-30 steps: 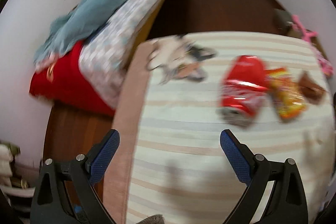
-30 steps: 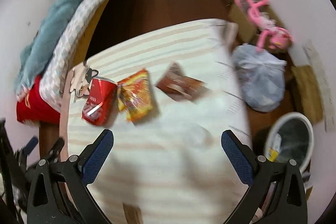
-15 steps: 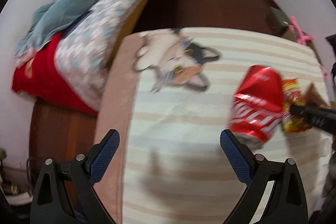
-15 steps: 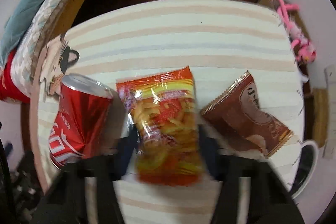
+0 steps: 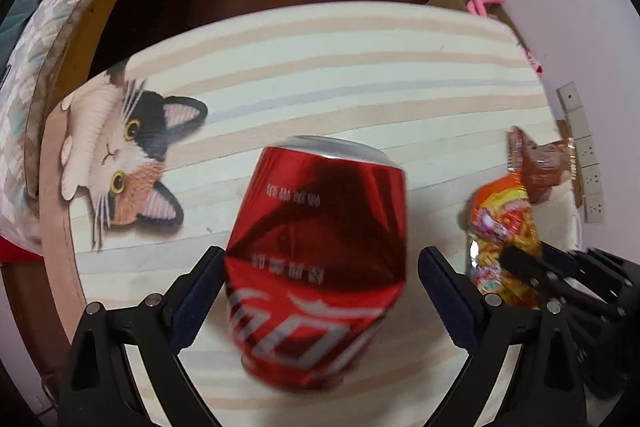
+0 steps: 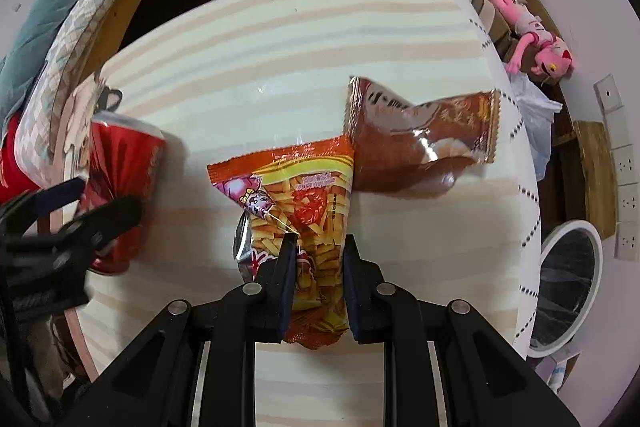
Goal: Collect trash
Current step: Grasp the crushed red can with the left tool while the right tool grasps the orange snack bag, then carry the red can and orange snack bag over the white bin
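Observation:
A crushed red soda can (image 5: 320, 251) lies on the striped cloth between the fingers of my left gripper (image 5: 320, 291), which is open around it; the left finger is near the can's side, the right finger stands apart. The can also shows at the left in the right wrist view (image 6: 120, 179). My right gripper (image 6: 318, 275) is shut on an orange fries snack bag (image 6: 304, 203), also in the left wrist view (image 5: 504, 227). A brown snack wrapper (image 6: 416, 135) lies just beyond the bag, touching its far right corner.
The striped cloth (image 5: 340, 67) with a cat picture (image 5: 124, 155) covers a low table. A white-rimmed bin (image 6: 568, 275) stands on the floor at the right. A plastic bag (image 6: 532, 115) and a pink plush toy (image 6: 528, 27) lie beyond the table. Bedding (image 6: 60, 11) is at the left.
Both grippers moved forward and down to the table. The left one came around the can. The right one closed on the fries bag.

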`<action>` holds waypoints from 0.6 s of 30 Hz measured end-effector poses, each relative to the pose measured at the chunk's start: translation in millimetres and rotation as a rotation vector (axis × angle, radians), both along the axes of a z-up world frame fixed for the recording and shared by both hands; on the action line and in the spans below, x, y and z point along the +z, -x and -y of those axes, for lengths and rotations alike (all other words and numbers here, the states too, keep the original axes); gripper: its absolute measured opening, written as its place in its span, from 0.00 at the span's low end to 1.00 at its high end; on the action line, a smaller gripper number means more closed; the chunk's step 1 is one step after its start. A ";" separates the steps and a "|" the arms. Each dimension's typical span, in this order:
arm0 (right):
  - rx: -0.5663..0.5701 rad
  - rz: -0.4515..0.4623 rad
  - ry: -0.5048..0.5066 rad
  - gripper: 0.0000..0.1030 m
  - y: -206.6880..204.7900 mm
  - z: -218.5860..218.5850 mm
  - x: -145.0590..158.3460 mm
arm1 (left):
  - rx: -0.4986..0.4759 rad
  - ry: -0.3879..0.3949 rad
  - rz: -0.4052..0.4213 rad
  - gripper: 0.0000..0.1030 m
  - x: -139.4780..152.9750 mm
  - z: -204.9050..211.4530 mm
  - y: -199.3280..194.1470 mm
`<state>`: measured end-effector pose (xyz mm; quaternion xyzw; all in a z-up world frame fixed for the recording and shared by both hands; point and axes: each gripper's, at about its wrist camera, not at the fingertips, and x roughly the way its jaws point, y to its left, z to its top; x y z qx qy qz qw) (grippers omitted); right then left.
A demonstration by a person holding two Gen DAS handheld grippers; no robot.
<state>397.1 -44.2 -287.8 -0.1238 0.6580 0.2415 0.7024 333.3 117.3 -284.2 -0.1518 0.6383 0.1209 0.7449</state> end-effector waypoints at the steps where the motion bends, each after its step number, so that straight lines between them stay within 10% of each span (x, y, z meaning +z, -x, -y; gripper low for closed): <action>1: 0.000 0.000 -0.001 0.22 0.5 1.3 -0.3 | 0.008 -0.011 -0.008 0.77 -3.2 -0.9 0.0; 18: 0.108 0.062 0.034 0.48 29.3 -48.2 -2.4 | 0.302 -0.171 0.065 0.76 3.6 -14.6 97.5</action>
